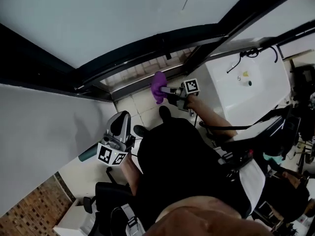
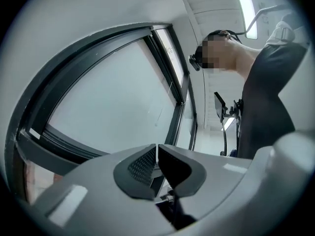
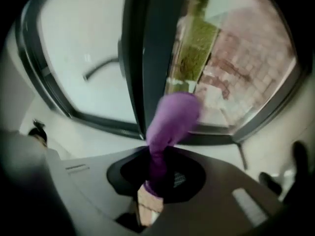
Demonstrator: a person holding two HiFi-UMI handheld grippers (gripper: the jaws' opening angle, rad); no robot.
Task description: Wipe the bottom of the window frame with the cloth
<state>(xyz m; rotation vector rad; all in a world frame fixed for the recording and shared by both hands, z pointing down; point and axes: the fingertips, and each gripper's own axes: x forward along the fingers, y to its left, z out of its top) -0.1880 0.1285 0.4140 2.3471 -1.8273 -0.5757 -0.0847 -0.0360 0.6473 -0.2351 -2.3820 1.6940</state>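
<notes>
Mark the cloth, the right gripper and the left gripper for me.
cloth (image 1: 158, 86): head view, middle of the purple bunch.
right gripper (image 3: 158, 170): right gripper view, between its fingertips.
left gripper (image 2: 157, 154): left gripper view, between its shut fingertips.

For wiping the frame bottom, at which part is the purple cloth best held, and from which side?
Probably its narrow bunched tail, from the room side, as the right gripper holds it: the purple cloth bulges forward beyond the jaws, toward the window frame.

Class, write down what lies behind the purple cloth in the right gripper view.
Behind the cloth stands the dark window frame, with brickwork showing outside beyond it. The cloth covers the stretch of frame directly behind it.
</notes>
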